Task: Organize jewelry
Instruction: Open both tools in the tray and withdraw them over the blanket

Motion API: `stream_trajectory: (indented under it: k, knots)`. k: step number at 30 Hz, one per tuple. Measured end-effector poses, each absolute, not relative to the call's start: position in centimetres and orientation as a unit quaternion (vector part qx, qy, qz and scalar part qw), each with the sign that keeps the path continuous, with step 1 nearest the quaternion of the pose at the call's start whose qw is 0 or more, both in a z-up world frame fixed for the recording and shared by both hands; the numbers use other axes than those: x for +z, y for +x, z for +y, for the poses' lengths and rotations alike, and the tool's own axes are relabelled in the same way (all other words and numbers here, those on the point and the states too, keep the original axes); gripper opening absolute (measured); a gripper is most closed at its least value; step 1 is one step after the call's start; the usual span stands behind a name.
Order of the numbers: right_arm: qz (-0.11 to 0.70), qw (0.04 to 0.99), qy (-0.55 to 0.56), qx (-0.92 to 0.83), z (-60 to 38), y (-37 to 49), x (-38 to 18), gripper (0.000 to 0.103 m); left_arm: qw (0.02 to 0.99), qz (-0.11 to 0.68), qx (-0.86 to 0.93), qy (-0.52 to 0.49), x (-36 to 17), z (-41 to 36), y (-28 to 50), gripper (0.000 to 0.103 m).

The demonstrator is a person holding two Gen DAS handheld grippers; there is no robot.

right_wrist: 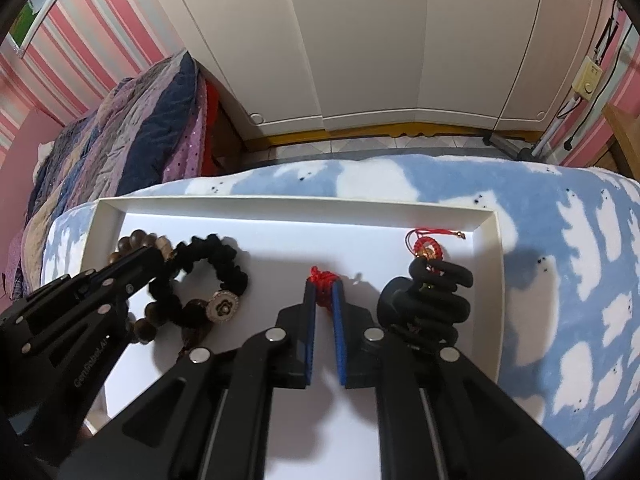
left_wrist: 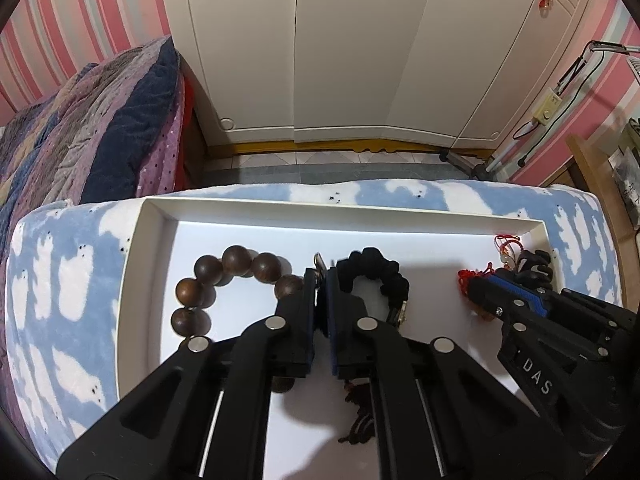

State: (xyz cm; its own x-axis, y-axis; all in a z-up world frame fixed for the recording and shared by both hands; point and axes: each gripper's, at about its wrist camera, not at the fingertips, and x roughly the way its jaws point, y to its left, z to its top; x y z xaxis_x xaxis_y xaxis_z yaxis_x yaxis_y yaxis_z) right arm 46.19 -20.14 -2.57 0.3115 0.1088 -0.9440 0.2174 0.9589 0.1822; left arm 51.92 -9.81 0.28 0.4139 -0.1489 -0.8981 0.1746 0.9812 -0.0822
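A white tray (left_wrist: 152, 216) lies on a blue cloud-print blanket. In it are a brown wooden bead bracelet (left_wrist: 212, 280), a black scrunchie bracelet (left_wrist: 380, 276) with a round metal charm (right_wrist: 224, 307), a red knotted cord (right_wrist: 324, 286), a red cord charm (right_wrist: 428, 248) and a black claw hair clip (right_wrist: 430, 300). My left gripper (left_wrist: 321, 276) is shut on a small metal piece at the black bracelet's left side. My right gripper (right_wrist: 324, 290) is shut on the red knotted cord, just above the tray floor.
The tray (right_wrist: 494, 240) has low walls all around. The blanket (right_wrist: 560, 280) covers the surface around it. A quilted bed (left_wrist: 80, 128) is at the left, white wardrobe doors (left_wrist: 340, 48) behind, and a wooden shelf (left_wrist: 600, 168) at the right.
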Motion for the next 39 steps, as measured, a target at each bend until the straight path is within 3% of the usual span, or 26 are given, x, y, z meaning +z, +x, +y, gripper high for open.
stream_trajectory:
  k: [1, 2, 3, 5, 7, 9, 12, 13, 15, 17, 39]
  knots:
    - [0.585, 0.799, 0.138, -0.029, -20.1, 46.1, -2.2, 0.010, 0.842, 0.531, -0.096, 0.012, 0.6, -9.8, 51.7, 0.014]
    - [0.581, 0.801, 0.138, -0.026, -20.0, 45.9, -1.7, 0.021, 0.844, 0.528, -0.096, 0.012, 1.1, -9.7, 51.4, 0.023]
    - [0.575, 0.806, 0.138, -0.023, -20.0, 45.6, -0.9, 0.038, 0.847, 0.523, -0.096, 0.012, 1.7, -9.6, 51.0, 0.027]
    - [0.562, 0.816, 0.132, -0.024, -19.9, 45.1, 0.4, 0.051, 0.853, 0.512, -0.096, 0.016, 2.9, -9.3, 50.1, 0.048]
    - [0.556, 0.822, 0.124, -0.017, -19.7, 44.6, 1.8, 0.051, 0.859, 0.504, -0.092, 0.021, 4.1, -8.7, 49.4, 0.061]
    - [0.554, 0.824, 0.121, -0.014, -19.9, 44.1, 3.1, 0.054, 0.863, 0.497, -0.084, 0.024, 5.4, -7.4, 48.4, 0.065]
    - [0.545, 0.831, 0.110, -0.017, -20.3, 42.8, 4.9, 0.057, 0.869, 0.489, -0.074, 0.024, 7.1, -5.1, 46.8, 0.080]
    - [0.539, 0.835, 0.103, -0.024, -20.6, 41.9, 5.8, 0.062, 0.873, 0.482, -0.069, 0.025, 7.8, -4.2, 45.9, 0.086]
    - [0.529, 0.842, 0.093, -0.039, -21.2, 40.5, 6.8, 0.087, 0.881, 0.467, -0.062, 0.030, 9.0, -2.5, 44.0, 0.093]
    - [0.522, 0.847, 0.077, -0.060, -21.6, 38.6, 7.5, 0.091, 0.886, 0.459, -0.060, 0.027, 10.1, -1.2, 42.2, 0.100]
    - [0.564, 0.820, 0.082, -0.057, -24.3, 20.6, 6.2, 0.091, 0.865, 0.494, -0.087, 0.015, 6.9, 3.4, 21.9, 0.100]
